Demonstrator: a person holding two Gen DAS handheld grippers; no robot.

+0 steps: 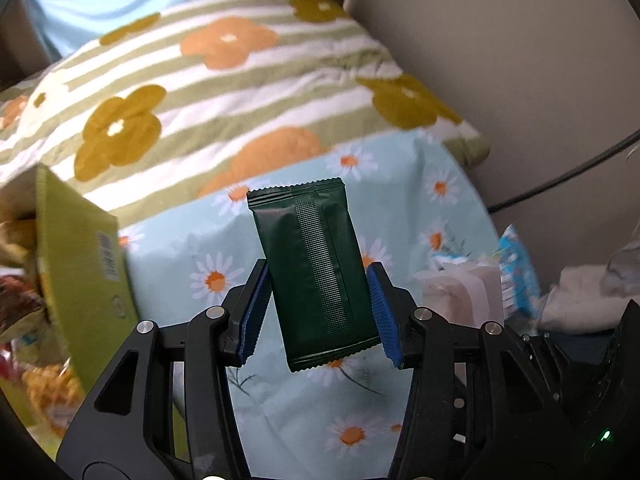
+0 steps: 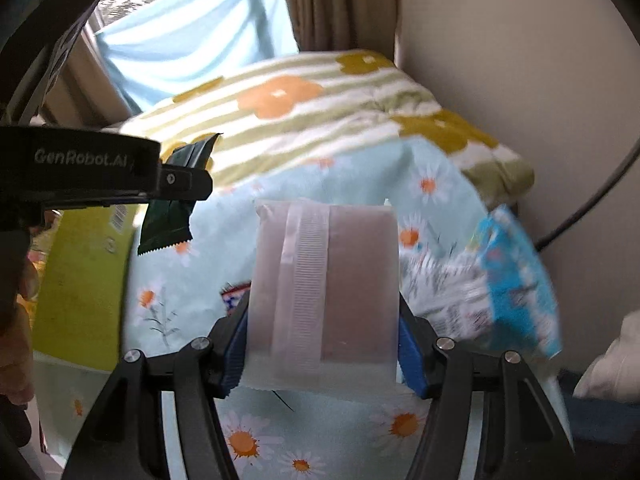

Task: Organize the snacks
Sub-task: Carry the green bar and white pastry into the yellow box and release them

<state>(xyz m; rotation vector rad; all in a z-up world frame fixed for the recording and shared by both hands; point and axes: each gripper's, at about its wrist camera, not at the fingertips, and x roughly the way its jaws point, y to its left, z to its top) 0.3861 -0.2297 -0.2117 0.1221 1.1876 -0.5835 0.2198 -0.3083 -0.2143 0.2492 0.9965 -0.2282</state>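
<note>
Left of both sets of fingers: green box [image 1: 86, 264], open, apparently the bin for sorted snacks. Right gripper [image 2: 322, 340] clamps a pale pink packet [image 2: 326, 292] by its edges; left gripper [image 1: 318, 312] likewise pinches a dark green packet [image 1: 316, 276], both held clear above the daisy bedspread [image 1: 400, 420] for carrying.

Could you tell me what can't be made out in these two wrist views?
- Green box, left wrist view: contents blurred and cut off by the left edge.
- Blue packet, right wrist view: print motion-blurred, unreadable.
- Dark green packet and pale pink packet: only sealed backs show, so no labels.
</note>
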